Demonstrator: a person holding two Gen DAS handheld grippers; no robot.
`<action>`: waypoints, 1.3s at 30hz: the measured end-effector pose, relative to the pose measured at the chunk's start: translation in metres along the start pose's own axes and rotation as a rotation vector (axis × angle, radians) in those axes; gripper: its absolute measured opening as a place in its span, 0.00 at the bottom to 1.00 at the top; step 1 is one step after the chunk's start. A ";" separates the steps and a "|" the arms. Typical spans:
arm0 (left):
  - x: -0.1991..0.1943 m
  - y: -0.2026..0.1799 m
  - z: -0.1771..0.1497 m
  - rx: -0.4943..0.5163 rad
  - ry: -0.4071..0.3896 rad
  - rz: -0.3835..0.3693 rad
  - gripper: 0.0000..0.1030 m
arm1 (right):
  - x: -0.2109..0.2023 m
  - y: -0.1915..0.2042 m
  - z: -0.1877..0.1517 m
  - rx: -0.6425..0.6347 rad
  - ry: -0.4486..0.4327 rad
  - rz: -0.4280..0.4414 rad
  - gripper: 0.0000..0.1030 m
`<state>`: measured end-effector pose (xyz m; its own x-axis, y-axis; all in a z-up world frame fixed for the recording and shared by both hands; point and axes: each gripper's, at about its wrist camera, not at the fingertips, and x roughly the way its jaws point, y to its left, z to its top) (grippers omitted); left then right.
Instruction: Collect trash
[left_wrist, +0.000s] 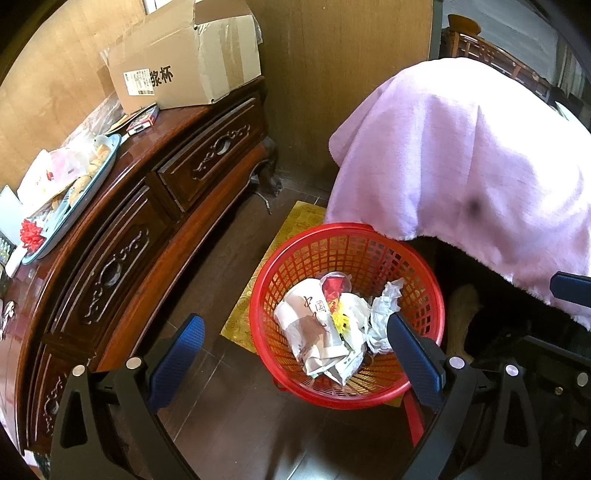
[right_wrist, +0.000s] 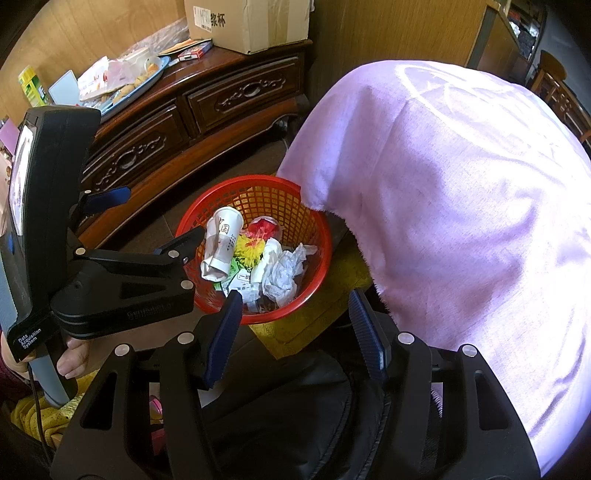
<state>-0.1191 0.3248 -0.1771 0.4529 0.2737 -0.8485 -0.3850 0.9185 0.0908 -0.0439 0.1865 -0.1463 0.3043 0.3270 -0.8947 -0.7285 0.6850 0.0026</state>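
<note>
A red basket (left_wrist: 266, 280) sits on the floor, on a yellow mat (left_wrist: 291, 229). It is between a dark wooden cabinet (left_wrist: 147, 221) and something big covered by a pink blanket (left_wrist: 461, 155). One edge of the blanket hangs over the rim of the basket.

The trash is inside the basket. There is a squashed paper cup (left_wrist: 306, 317), a ball of white tissue (left_wrist: 384, 314), a bit of yellow fluff (left_wrist: 340, 321), a clear lid with something red under it (left_wrist: 334, 286), and some small paper wrappers (right_wrist: 243, 284).

The left claw (left_wrist: 295, 350) is above the basket and points down at it. Its two blue fingers (left_wrist: 413, 354) are wide apart and hold nothing.

The right claw (right_wrist: 295, 328) is also above the near side of the basket. Its blue fingers (right_wrist: 225, 328) are apart too, and nothing is between them. In the right wrist view, a hand (right_wrist: 74, 362) holds the handle of the left claw.

On top of the cabinet there is a cardboard box (left_wrist: 184, 62) and a blue tray (left_wrist: 85, 195) with snacks and bags on it.
</note>
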 end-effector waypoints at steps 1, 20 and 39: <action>0.000 0.000 0.000 0.002 0.000 0.000 0.94 | 0.000 0.000 0.000 0.000 0.000 0.000 0.57; 0.001 0.000 -0.001 0.007 0.007 -0.002 0.94 | 0.000 0.001 -0.001 0.001 0.002 0.000 0.57; 0.001 0.000 -0.001 0.007 0.008 -0.002 0.94 | 0.000 0.001 0.000 0.001 0.003 0.000 0.57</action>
<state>-0.1192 0.3247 -0.1782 0.4471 0.2691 -0.8530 -0.3778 0.9213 0.0926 -0.0445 0.1869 -0.1462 0.3021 0.3251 -0.8961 -0.7281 0.6855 0.0032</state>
